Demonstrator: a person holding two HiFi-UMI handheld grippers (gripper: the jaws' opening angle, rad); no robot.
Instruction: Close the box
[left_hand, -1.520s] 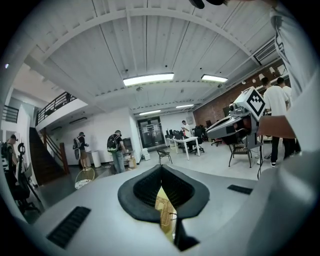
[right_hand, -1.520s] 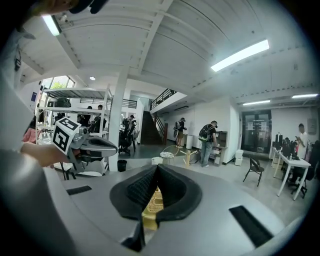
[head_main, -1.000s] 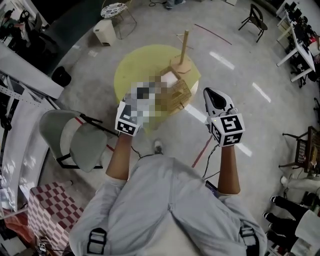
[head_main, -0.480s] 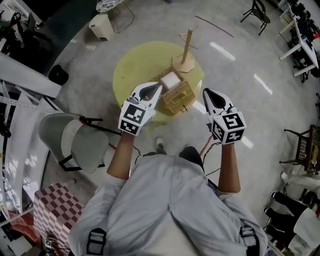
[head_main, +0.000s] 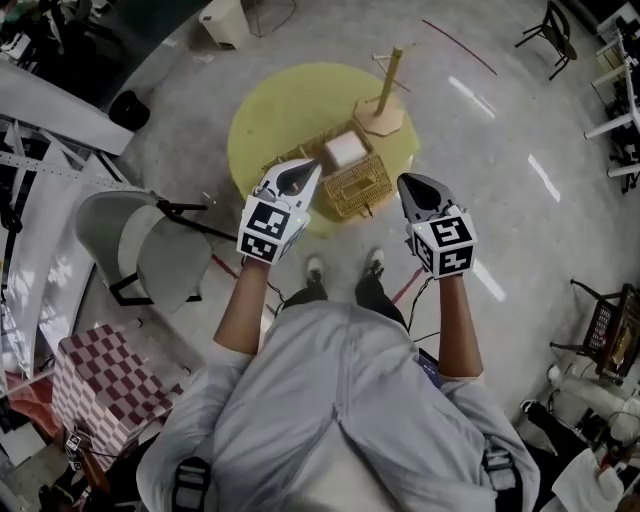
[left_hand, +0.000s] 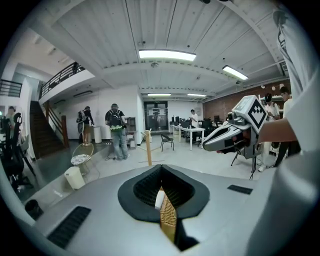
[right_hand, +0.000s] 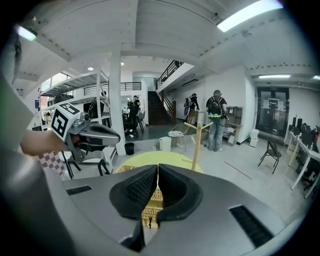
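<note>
A woven wicker box (head_main: 355, 185) stands near the front edge of a round yellow table (head_main: 280, 110), with a white thing (head_main: 343, 150) at its far end. My left gripper (head_main: 305, 172) hovers at the box's left side, jaws shut and empty. Through the slit below its tips (left_hand: 161, 167) I see the box (left_hand: 167, 220) and the white thing (left_hand: 159, 199). My right gripper (head_main: 408, 185) hangs right of the box, past the table's rim, also shut and empty. Below its tips (right_hand: 158, 167) the box (right_hand: 150, 207) shows. Neither gripper touches the box.
A wooden peg stand (head_main: 385, 95) rises on the table behind the box. A grey chair (head_main: 150, 250) stands to the left, a chequered block (head_main: 100, 385) nearer me. The person's feet (head_main: 340, 270) are close to the table. People (left_hand: 116, 130) stand far back.
The person has stepped closer to the table, and both feet now show. Both grippers keep their places on either side of the box, still shut.
</note>
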